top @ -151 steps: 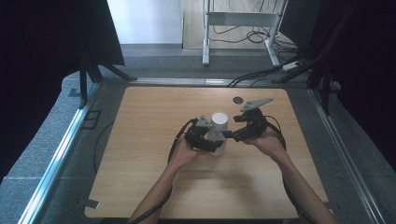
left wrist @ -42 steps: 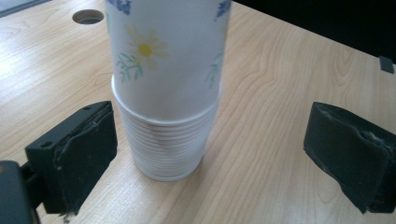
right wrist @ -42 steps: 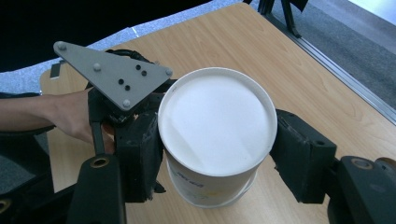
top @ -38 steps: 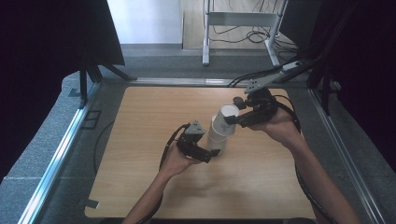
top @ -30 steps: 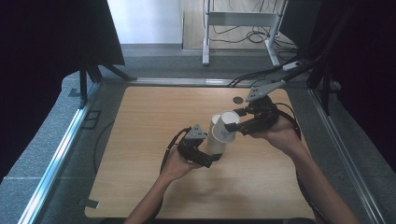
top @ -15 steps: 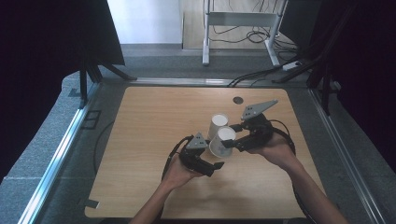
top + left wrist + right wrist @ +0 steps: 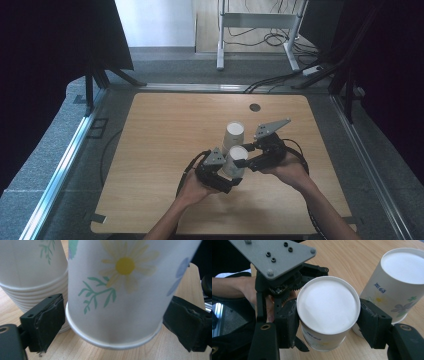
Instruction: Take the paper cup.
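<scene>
Closest to me in the high view, both forearms come up from the bottom edge and meet over the middle of the wooden table (image 7: 150, 150). My left gripper (image 7: 227, 176) sits low at the near side of an upside-down paper cup (image 7: 236, 161), and its jaws have just been closing, with the cup between them. In the left gripper view that cup's daisy-printed wall (image 7: 117, 290) spans the space between the two black pads: the left pad (image 7: 47, 320) lies right against the rim, and the right pad (image 7: 187, 322) is at the cup's other side; whether either one is pressing I cannot tell. The cup hangs tilted, its rolled rim just above the wood. My right gripper (image 7: 250, 161) comes in from the right and is clamped on the same cup near its flat white bottom; in the right gripper view its two jaws press against opposite sides of the cup (image 7: 327, 315), whose closed end faces the camera. Behind the cup there, I see the left gripper's grey three-cornered plate (image 7: 274, 255). Just beyond the held cup stands a stack of inverted paper cups (image 7: 233, 136) on the table, its stacked rims (image 7: 32, 292) showing at the base. Farther back, a small dark round disc (image 7: 255, 107) lies near the far edge.
</scene>
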The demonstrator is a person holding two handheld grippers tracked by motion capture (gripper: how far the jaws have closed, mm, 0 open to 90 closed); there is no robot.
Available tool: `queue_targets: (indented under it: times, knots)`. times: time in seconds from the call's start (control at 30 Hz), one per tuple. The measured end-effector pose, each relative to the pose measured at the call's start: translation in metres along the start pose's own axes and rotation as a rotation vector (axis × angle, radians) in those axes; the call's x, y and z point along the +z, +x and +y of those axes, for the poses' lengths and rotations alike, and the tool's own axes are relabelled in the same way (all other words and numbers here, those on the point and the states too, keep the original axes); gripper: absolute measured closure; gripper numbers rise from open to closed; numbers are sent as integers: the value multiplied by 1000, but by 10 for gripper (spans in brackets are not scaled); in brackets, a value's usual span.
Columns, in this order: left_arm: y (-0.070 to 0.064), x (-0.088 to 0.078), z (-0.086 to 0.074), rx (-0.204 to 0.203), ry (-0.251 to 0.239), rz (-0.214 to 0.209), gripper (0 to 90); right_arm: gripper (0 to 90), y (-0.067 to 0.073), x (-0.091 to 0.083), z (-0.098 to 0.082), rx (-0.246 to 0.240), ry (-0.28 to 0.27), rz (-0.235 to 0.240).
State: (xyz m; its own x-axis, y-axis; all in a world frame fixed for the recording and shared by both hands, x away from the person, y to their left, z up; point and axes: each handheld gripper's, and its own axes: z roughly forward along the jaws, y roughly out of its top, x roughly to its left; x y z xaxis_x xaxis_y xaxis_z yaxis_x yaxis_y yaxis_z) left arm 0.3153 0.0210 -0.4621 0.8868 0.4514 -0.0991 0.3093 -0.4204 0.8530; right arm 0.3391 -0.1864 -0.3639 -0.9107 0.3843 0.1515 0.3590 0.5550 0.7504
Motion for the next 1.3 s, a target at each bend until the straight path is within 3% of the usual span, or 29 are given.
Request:
queue_targets:
  times: [0.4,0.7,0.87,1.1,1.3]
  knots:
    - [3,3,-9,-9,-25,-21,206,368,-1,3,-2,5,-2,5]
    - [4,1,-9,-3,-10,-19,323,357,-6,2,-5,5,-4,9]
    - [5,-1,-7,3,19,-16,355,346,-6,3,-5,-10,0,11]
    - [7,-5,-2,28,78,-16,356,205,-6,0,-4,-37,5,-16]
    - [7,-6,1,52,142,-13,352,149,-6,-3,-6,-68,28,-30]
